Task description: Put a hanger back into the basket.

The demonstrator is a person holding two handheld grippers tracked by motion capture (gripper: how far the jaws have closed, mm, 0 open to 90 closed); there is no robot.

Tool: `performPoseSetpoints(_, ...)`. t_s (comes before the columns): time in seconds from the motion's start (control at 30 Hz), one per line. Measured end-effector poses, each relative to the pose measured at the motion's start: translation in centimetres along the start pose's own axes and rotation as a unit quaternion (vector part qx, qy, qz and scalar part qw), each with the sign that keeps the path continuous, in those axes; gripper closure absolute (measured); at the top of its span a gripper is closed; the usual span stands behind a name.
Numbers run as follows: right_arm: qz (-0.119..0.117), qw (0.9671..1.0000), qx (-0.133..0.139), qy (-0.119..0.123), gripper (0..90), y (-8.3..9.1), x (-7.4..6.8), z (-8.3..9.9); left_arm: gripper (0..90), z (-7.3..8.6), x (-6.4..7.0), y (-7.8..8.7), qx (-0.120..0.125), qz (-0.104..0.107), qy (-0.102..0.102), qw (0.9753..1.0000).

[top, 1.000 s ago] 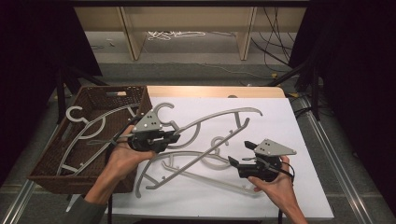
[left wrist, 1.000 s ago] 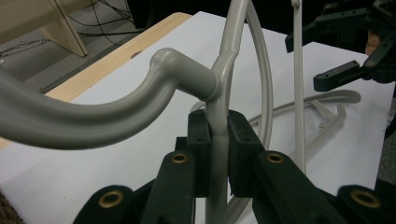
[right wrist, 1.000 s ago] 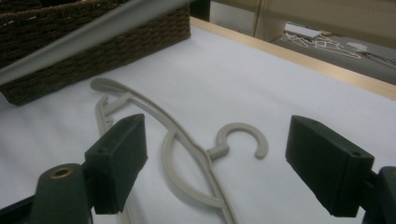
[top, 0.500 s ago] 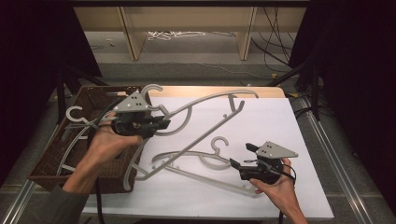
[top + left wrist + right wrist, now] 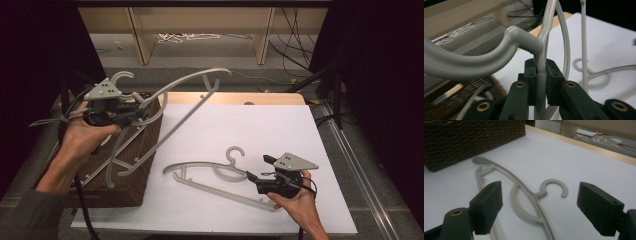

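White table [image 5: 300, 125]: hanger [image 5: 210, 172] just ahead of R gripper [image 5: 255, 179]

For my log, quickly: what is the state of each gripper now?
Left gripper: closed on a grey hanger, lifted over the basket.
Right gripper: open, holding nothing, above the hanger on the table.

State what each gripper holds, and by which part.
The left gripper clamps a grey hanger just below its hook's neck. The right gripper is open, holding nothing.

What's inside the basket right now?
In the basket, grey hangers lie against its near wall. The left tongs hold another hanger above it. A hand covers the basket's far part.
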State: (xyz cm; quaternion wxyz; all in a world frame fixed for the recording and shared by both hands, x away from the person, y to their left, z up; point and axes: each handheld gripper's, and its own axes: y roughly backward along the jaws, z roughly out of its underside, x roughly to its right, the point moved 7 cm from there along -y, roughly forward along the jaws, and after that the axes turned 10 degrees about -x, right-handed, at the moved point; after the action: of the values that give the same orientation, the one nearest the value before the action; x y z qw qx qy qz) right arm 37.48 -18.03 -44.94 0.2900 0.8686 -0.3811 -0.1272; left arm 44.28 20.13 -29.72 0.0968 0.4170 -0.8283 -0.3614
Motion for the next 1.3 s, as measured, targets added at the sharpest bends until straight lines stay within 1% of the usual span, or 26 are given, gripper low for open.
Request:
performPoseSetpoints(0.07,-0.001,1.0000,0.002,0.000,21.6,-0.1,0.0,0.0,81.6,0.5,-1.1,0.0,-0.010,-0.013,0.009,0.9998)
performPoseSetpoints(0.1,-0.005,1.0000,-0.003,-0.003,21.6,0.0,-0.1,0.0,81.6,0.6,-1.6,-0.2,-0.005,-0.017,0.010,0.9998)
performPoseSetpoints(0.13,-0.002,1.0000,0.000,0.000,21.6,0.0,0.0,0.0,81.6,0.9,-2.1,-0.2,-0.016,-0.023,0.002,0.9996)
performPoseSetpoints(0.17,0.002,1.0000,-0.005,0.001,21.6,0.0,0.0,0.1,81.6,1.1,-2.5,-0.4,-0.010,-0.025,0.016,0.9995)
performPoseSetpoints(0.2,-0.003,1.0000,0.006,0.001,21.6,-0.2,0.0,0.0,81.6,1.4,-3.0,-0.4,-0.019,-0.023,0.011,0.9995)
performPoseSetpoints(0.23,-0.001,1.0000,0.002,-0.001,21.6,-0.2,0.0,0.0,81.6,1.4,-3.3,-0.6,-0.008,-0.022,0.032,0.9992)
performPoseSetpoints(0.27,-0.002,1.0000,-0.001,-0.001,21.6,-0.2,0.0,0.1,81.6,1.8,-3.9,-0.6,-0.020,-0.025,0.021,0.9993)
performPoseSetpoints(0.3,-0.002,1.0000,-0.002,-0.001,21.6,-0.1,0.0,0.1,81.6,1.8,-4.2,-0.9,-0.010,-0.026,0.035,0.9990)
performPoseSetpoints(0.33,-0.002,1.0000,-0.002,-0.001,21.6,-0.1,0.0,0.1,81.6,1.8,-4.2,-0.9,-0.010,-0.026,0.035,0.9990)
performPoseSetpoints(0.37,-0.002,1.0000,-0.003,-0.001,21.6,-0.1,0.0,0.1,81.6,2.5,-5.0,-0.9,-0.022,-0.032,0.044,0.9983)
performPoseSetpoints(0.4,-0.002,1.0000,-0.003,-0.001,21.6,-0.2,0.0,0.1,81.6,2.7,-5.4,-1.0,-0.020,-0.039,0.051,0.9978)
performPoseSetpoints(0.43,-0.002,1.0000,-0.003,-0.001,21.6,-0.2,0.0,0.1,81.6,2.9,-5.6,-1.1,-0.019,-0.044,0.053,0.9975)
performPoseSetpoints(0.47,-0.002,1.0000,-0.003,-0.001,21.6,-0.2,0.0,0.1,81.6,3.2,-6.0,-1.1,-0.027,-0.046,0.048,0.9974)
performPoseSetpoints(0.5,-0.002,1.0000,-0.004,-0.001,21.6,-0.2,0.0,0.1,81.6,3.5,-6.3,-1.1,-0.031,-0.052,0.050,0.9969)
performPoseSetpoints(0.6,-0.002,1.0000,-0.006,-0.001,21.6,-0.2,0.1,0.2,81.6,4.3,-7.2,-1.3,-0.034,-0.054,0.062,0.9961)
performPoseSetpoints(0.63,-0.002,1.0000,-0.006,-0.002,21.6,-0.3,0.1,0.2,81.6,4.4,-7.4,-1.4,-0.026,-0.056,0.074,0.9953)
performPoseSetpoints(0.67,-0.002,1.0000,-0.006,-0.002,21.6,-0.3,0.1,0.2,81.6,4.8,-7.8,-1.4,-0.034,-0.060,0.068,0.9953)
performPoseSetpoints(0.73,0.000,0.9999,-0.012,-0.001,21.6,-0.2,0.1,0.3,81.6,5.2,-8.3,-1.5,-0.026,-0.065,0.086,0.9939)
performPoseSetpoints(0.8,-0.003,1.0000,-0.008,0.000,21.6,-0.3,0.0,0.2,81.6,5.7,-8.7,-1.5,-0.029,-0.068,0.088,0.9934)
performPoseSetpoints(0.83,-0.003,1.0000,-0.005,-0.001,21.6,-0.3,0.1,0.2,81.6,6.0,-9.0,-1.4,-0.035,-0.070,0.082,0.9935)
performPoseSetpoints(0.9,-0.002,1.0000,-0.005,-0.001,21.6,-0.4,0.1,0.2,81.6,6.5,-9.3,-1.4,-0.036,-0.075,0.085,0.9929)
performPoseSetpoints(0.93,-0.001,1.0000,-0.005,-0.001,21.5,-0.4,0.1,0.3,81.6,6.8,-9.5,-1.2,-0.043,-0.076,0.081,0.9929)
performPoseSetpoints(1.07,-0.001,1.0000,-0.004,-0.001,21.3,-0.4,0.2,0.3,81.6,7.7,-10.0,-1.4,-0.033,-0.080,0.102,0.9911)
performPoseSetpoints(1.13,-0.004,0.9999,-0.008,-0.005,20.9,-0.4,0.1,0.3,81.6,8.0,-10.1,-1.3,-0.039,-0.080,0.098,0.9912)
performPoseSetpoints(1.23,-0.004,1.0000,-0.007,-0.003,20.5,-0.4,0.1,0.3,81.6,9.0,-10.6,-1.5,-0.037,-0.082,0.107,0.9902)
performPoseSetpoints(1.3,-0.002,1.0000,-0.006,-0.003,19.6,-0.4,0.1,0.3,81.6,9.5,-10.9,-1.4,-0.043,-0.082,0.107,0.9899)
